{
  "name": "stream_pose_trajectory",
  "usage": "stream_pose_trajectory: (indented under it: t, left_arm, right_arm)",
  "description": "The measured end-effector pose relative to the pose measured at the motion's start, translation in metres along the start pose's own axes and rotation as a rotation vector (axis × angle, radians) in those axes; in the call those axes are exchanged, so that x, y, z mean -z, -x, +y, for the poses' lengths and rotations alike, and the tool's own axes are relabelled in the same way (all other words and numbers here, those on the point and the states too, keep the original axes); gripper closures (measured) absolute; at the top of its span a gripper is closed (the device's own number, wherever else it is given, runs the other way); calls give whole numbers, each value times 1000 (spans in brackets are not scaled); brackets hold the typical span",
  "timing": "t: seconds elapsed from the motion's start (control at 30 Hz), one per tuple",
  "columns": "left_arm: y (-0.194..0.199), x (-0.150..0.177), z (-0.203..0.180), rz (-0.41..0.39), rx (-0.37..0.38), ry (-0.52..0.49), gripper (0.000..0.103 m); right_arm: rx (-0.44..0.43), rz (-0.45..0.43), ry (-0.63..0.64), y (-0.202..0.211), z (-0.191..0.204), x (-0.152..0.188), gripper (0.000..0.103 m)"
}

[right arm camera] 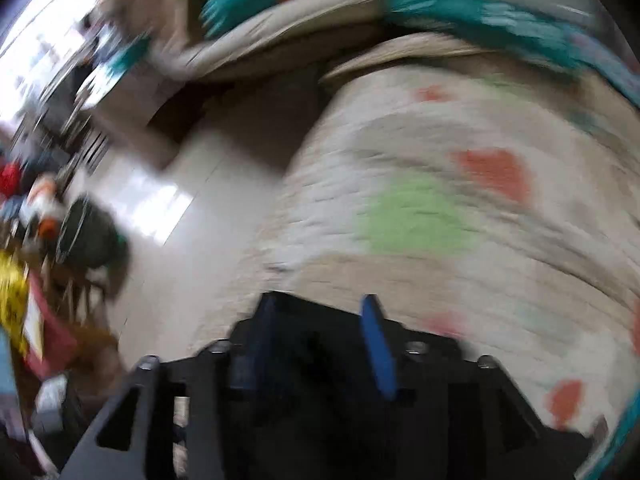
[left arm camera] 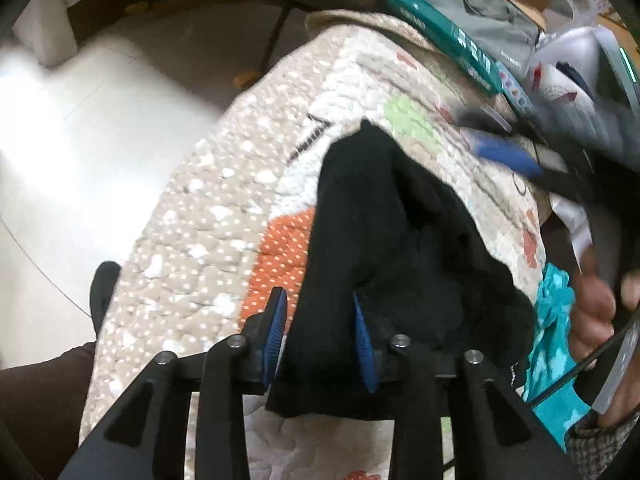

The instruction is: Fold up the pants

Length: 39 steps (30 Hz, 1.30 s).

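Black pants (left arm camera: 400,232) lie in a rumpled strip on a patterned quilt (left arm camera: 224,208). Their near end runs between the blue pads of my left gripper (left arm camera: 320,332). The jaws stand apart, and a sliver of quilt shows beside the left pad (left arm camera: 276,320). In the blurred right wrist view, dark cloth (right arm camera: 312,320) sits between the pads of my right gripper (right arm camera: 320,328), whose jaws stand wide over the quilt (right arm camera: 440,160). A person's hand (left arm camera: 592,304) shows at the right edge of the left wrist view.
The quilt's edge drops to a pale shiny floor (left arm camera: 80,140) on the left, where a dark shoe (left arm camera: 104,288) stands. A teal box (left arm camera: 440,28), a grey bag (left arm camera: 488,12) and a teal cloth (left arm camera: 552,300) crowd the quilt's far and right sides. Clutter (right arm camera: 48,240) lines the floor.
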<state>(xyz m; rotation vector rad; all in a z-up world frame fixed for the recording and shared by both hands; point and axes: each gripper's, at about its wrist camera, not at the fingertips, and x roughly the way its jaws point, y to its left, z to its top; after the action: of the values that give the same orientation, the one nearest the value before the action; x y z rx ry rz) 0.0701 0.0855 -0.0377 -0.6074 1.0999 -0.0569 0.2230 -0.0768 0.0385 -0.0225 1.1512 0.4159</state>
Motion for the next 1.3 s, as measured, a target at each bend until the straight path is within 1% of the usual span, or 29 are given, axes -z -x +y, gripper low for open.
stream_pose_trajectory:
  t: [0.07,0.13,0.17,0.23,0.27,0.37,0.4,0.43,0.47,0.5,0.53,0.6,0.67,0.73,0.77,0.8,0.87,0.9,1.0,1.07,1.13,1.2,1.3]
  left_arm:
    - [15,-1,6,-44,-7,1,70]
    - [26,-4,9,-96,-13,7,68]
    - [30,-7,12,-122,-21,14,65]
    - [40,-9,13,-167,-26,38,62]
    - [43,-8,13,-175,-24,49,62]
    - [34,-14,13,-185,-37,73,62]
    - [33,-14,15,-188,-49,72,62]
    - [33,-14,15,-189,-55,70,62]
    - [33,-13,16,-188,-60,72,62]
    - [33,-13,16,-189,-62,76,62]
    - [33,-14,19,-191,-63,82,62]
    - [34,-15,22,-186,-58,96,62]
    - [34,-15,22,-179,-46,102,62]
    - [34,-15,21,-182,-47,95,62]
    - [35,-15,21,-186,-51,90,62]
    - [35,-15,21,-190,-56,89,62]
    - [37,-16,24,-195,-56,101,62]
    - [37,-17,25,-196,-55,107,62]
    - [36,-17,23,-194,-51,99,62]
    - [34,-14,16,-196,-55,68,62]
    - [31,-12,10,-195,-57,40,61]
    - [25,-7,3,-174,-55,12,60]
    - [12,2,-8,-136,-67,-45,58]
  right_arm:
    - [25,-16,-53,25,-29,25,51]
    - [16,-10,-93,39,-46,57,53]
    - [8,-2,-102,40,-48,73,56]
    - [-1,8,-106,33,-47,92,57]
    - [-12,15,-109,27,-43,104,57]
    - [-18,19,-124,10,-30,119,57]
    - [-11,18,-121,7,-28,123,57]
    - [14,9,-117,4,-23,125,57]
    - [58,-27,-102,7,-15,128,57]
    - [73,-64,-83,10,-7,129,57]
    - [60,-76,-69,13,-2,131,57]
    - [31,-73,-31,10,12,125,57]
    - [59,-44,12,-3,23,116,57]
    - [69,5,13,-18,25,111,57]
    - [62,36,-1,-25,24,110,73]
    - [28,40,-21,-25,23,110,95]
    - [-19,21,-50,-16,22,112,96]
    - [-28,12,-56,-8,20,115,97]
    - [-15,-19,-86,17,8,127,97]
    - [-5,-27,-127,26,-6,136,97]
    - [29,-22,-157,29,-21,147,97]
    - [63,6,-191,23,-36,156,97]
    - [78,57,-207,8,-40,166,96]
